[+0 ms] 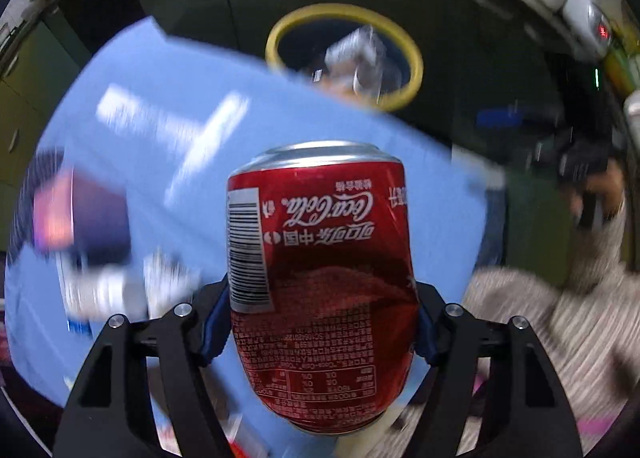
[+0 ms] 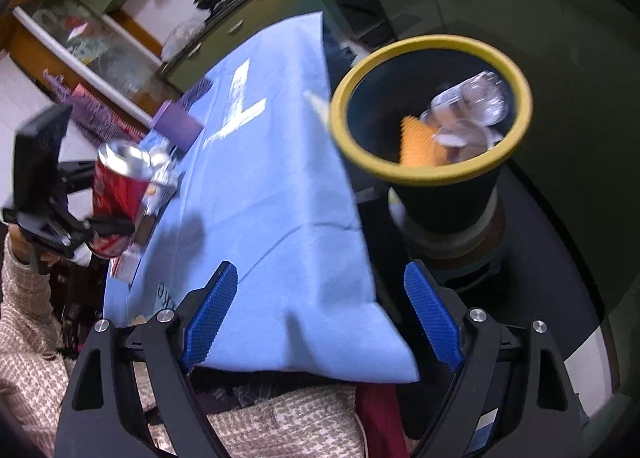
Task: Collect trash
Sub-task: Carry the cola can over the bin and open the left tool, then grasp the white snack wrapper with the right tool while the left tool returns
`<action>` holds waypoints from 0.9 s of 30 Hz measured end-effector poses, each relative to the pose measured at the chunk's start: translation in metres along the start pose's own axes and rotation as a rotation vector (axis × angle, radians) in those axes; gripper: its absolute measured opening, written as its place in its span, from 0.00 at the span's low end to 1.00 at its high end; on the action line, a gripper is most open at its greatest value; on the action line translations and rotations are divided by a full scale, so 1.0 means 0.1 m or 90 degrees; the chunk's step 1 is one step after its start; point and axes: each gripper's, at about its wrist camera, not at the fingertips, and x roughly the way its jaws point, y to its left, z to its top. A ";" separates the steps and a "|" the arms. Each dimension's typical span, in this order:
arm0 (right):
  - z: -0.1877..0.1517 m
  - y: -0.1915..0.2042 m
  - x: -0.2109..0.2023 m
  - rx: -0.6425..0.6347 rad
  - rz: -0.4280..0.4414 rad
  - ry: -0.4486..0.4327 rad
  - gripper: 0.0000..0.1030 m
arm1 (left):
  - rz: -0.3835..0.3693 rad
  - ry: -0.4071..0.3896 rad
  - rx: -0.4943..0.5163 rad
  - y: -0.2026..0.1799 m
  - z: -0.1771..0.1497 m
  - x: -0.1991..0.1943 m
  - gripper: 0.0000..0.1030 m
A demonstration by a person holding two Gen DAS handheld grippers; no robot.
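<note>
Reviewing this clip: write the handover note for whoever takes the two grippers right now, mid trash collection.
Left gripper: shut on the red cola can, lifted off the blue cloth.
Right gripper: open, empty, over the cloth's near edge.
Yellow-rimmed bin: beside the table, already holding clear plastic bottles and an orange piece.
Left to do: carry the can to the bin and drop it; blurred items remain at the cloth's far-left side, including a purple box.

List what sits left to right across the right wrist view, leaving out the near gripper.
Left gripper holding the red cola can → purple box → blue tablecloth with its white T mark → yellow-rimmed bin holding clear plastic trash.
</note>
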 end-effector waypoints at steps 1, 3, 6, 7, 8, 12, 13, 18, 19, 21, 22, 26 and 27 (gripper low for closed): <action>-0.01 -0.03 -0.03 0.003 -0.001 -0.006 0.82 | -0.002 -0.011 0.001 -0.03 0.16 -0.02 0.66; -0.04 -0.10 -0.09 0.010 -0.003 -0.013 0.82 | 0.001 -0.032 0.010 -0.20 0.53 0.04 0.66; -0.07 -0.22 -0.18 0.024 -0.018 -0.026 0.82 | -0.001 -0.033 0.017 -0.41 1.09 0.28 0.66; -0.08 -0.28 -0.22 0.031 -0.026 -0.035 0.82 | 0.007 -0.027 0.016 -0.45 1.29 0.40 0.66; -0.08 -0.31 -0.23 0.035 -0.031 -0.038 0.82 | 0.014 -0.020 0.010 -0.49 1.47 0.55 0.66; -0.09 -0.46 -0.27 0.047 -0.032 -0.043 0.82 | 0.026 0.019 -0.033 -0.54 1.93 1.12 0.66; -0.10 -0.48 -0.27 0.049 -0.030 -0.041 0.82 | 0.034 0.027 -0.038 -0.54 2.02 1.25 0.66; -0.10 -0.63 -0.23 0.065 -0.021 -0.036 0.82 | 0.069 0.046 -0.065 -0.47 2.29 1.72 0.66; -0.10 -0.65 -0.21 0.068 -0.019 -0.035 0.82 | 0.072 0.054 -0.071 -0.44 2.32 1.78 0.66; -0.10 -0.67 -0.20 0.071 -0.018 -0.034 0.82 | 0.081 0.071 -0.081 -0.39 2.33 1.88 0.71; -0.09 -0.67 -0.19 0.070 -0.019 -0.034 0.82 | 0.085 0.075 -0.087 -0.37 2.32 1.89 0.73; -0.08 -0.63 -0.19 0.062 -0.017 -0.033 0.82 | 0.074 0.061 -0.092 -0.39 2.27 1.69 0.79; -0.08 -0.61 -0.19 0.059 -0.017 -0.034 0.82 | 0.068 0.046 -0.093 -0.41 2.23 1.57 0.79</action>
